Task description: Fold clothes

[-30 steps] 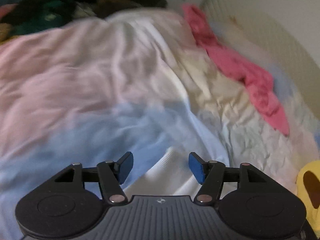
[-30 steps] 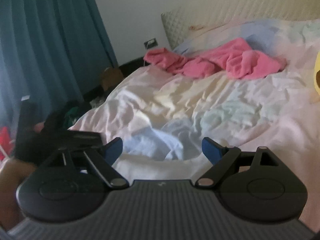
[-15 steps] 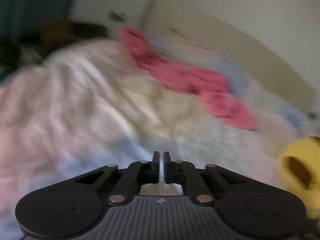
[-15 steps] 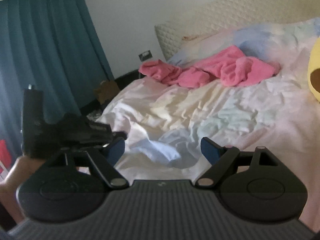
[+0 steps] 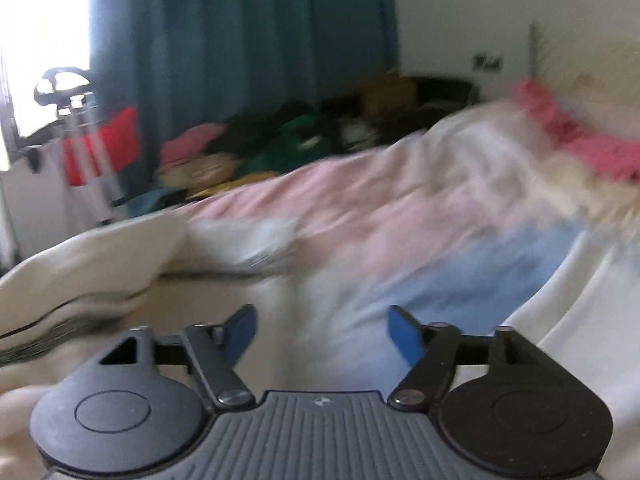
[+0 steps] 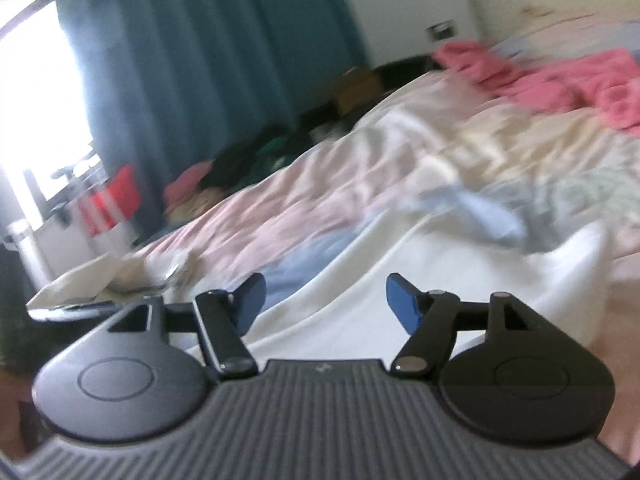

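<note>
Over the bed, both units sit with blue pads spread wide, nothing between them: left hand-held gripper, right hand-held gripper. White garment lies crumpled on the bed beneath the right one. Pink cloth near the bed's headboard end. Views blurred.
</note>
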A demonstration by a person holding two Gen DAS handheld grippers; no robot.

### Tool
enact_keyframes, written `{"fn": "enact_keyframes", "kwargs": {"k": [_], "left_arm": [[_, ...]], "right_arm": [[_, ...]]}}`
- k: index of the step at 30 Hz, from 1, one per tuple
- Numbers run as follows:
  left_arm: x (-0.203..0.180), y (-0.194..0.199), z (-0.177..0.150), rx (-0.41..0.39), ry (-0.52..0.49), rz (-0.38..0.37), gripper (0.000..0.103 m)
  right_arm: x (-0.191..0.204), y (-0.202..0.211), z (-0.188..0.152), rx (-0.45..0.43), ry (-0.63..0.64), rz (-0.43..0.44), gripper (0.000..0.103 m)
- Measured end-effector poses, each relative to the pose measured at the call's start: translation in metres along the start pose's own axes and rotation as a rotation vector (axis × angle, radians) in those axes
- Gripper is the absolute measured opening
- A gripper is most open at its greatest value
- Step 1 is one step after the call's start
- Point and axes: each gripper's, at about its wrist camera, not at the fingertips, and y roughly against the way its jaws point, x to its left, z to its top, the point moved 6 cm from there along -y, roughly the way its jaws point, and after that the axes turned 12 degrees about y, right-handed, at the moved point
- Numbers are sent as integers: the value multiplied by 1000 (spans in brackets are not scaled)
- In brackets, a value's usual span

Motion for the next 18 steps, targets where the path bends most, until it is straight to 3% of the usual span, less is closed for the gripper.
{"fn": "enact_keyframes", "kwargs": {"k": [2,7,8,11,12,18], "left_arm": [[18,-7,-12,51,-36,49,78],[11,-35,-30,107,-166,132,71],[9,-40,-34,112,-186,144,63],[2,-51,-29,91,-190,178,15],[-1,-55,-23,89,-152,172,9],[-49,-50,48,-26,-64,74,7]], "right_arm": [[10,-4,-3,21,17,34,47],[20,-13,-9,59,26,48,45],[21,-15,-11,68,26,44,45],[19,-20,-16,93,19,30,45],[17,-20,-16,93,9,29,45],[9,-18,-15,83,-32,10,45]]}}
